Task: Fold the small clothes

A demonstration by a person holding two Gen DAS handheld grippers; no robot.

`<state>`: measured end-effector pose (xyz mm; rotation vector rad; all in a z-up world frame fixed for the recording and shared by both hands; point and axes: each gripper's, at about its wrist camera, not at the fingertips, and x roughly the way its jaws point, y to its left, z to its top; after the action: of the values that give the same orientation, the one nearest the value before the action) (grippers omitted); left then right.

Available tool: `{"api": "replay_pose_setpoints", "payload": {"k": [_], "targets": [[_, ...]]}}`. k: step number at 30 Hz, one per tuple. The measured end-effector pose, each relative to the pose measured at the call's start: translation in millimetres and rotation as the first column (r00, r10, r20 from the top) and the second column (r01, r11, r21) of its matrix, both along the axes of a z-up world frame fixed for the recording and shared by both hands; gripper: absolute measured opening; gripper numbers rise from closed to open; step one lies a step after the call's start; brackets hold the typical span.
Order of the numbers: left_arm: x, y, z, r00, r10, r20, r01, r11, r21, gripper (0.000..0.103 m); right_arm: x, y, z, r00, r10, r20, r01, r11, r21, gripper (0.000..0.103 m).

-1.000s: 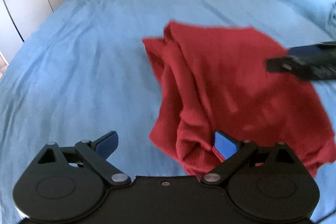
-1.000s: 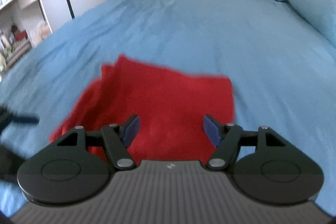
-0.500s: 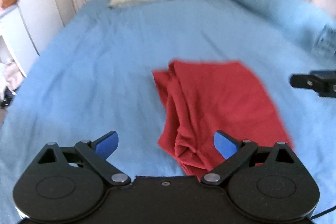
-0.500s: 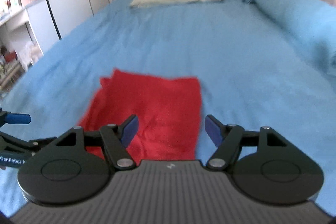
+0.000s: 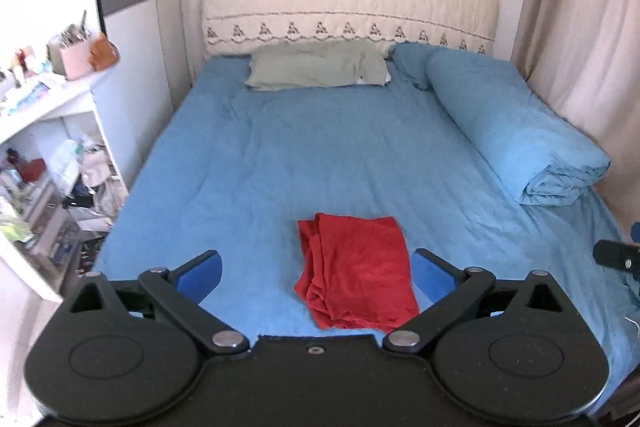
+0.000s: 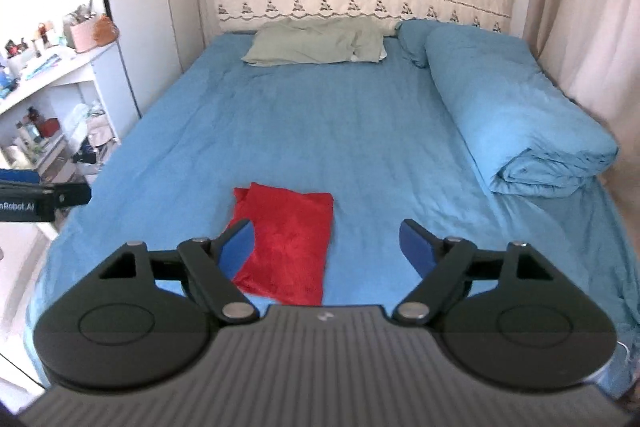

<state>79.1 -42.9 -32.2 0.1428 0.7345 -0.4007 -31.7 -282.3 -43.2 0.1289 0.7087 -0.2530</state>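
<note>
**Folded red garment lies on the bed, both grippers released**

The only legible writing is on the left gripper's [image 6: 44, 201] body at the edge of the right wrist view: a partial "nRobot.AI".

The red garment [image 5: 358, 273] lies folded into a rough rectangle on the blue bedsheet [image 5: 320, 155], near the foot end. Its long axis runs from the foot of the bed toward the headboard [image 5: 348, 7], with bunched layered edges along its left side.

The left gripper [image 5: 316, 269] has its fingers [image 5: 200, 269] spread wide with nothing between them. The right gripper [image 6: 326, 247] has just been opening; its fingers [image 6: 416, 247] stand wide apart above the bed, grasping nothing.
</note>
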Motion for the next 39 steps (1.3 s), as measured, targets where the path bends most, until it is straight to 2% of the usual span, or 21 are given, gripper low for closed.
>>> {"api": "replay_pose_setpoints", "payload": {"k": [3, 5, 8, 10, 13, 22, 39], "targets": [[-30, -3, 21, 1.0, 0.027, -0.01, -0.026, 0.999, 0.047, 0.102, -22, 9, 22, 1.0, -0.018, -0.026, 0.018, 1.0, 0.023, 0.103], [-48, -3, 27, 0.998, 0.054, -0.025, -0.052, 0.996, 0.073, 0.102, -34, 17, 29, 0.998, -0.048, -0.038, 0.048, 0.999, 0.002, 0.103], [-69, 1, 30, 0.995, 0.088, -0.053, -0.083, 0.993, 0.083, 0.102, -49, 29, 30, 0.997, -0.049, -0.066, 0.048, 0.999, -0.013, 0.103], [-81, 5, 32, 0.994, 0.097, -0.058, -0.092, 0.992, 0.084, 0.102, -53, 30, 26, 0.994, -0.05, -0.092, 0.052, 0.998, 0.018, 0.103], [-97, 9, 35, 0.995, 0.095, -0.038, -0.091, 0.992, 0.092, 0.102, -62, 34, 24, 0.991, -0.068, -0.117, 0.072, 0.997, 0.029, 0.103], [-111, 11, 37, 0.995, 0.097, -0.033, -0.094, 0.992, 0.087, 0.102, -81, 39, 19, 0.981, -0.11, -0.161, 0.117, 0.993, 0.033, 0.103], [-118, 8, 36, 0.995, 0.094, -0.023, -0.091, 0.991, 0.097, 0.102, -97, 32, 27, 0.979, -0.137, -0.151, 0.14, 0.99, 0.011, 0.103]]}}
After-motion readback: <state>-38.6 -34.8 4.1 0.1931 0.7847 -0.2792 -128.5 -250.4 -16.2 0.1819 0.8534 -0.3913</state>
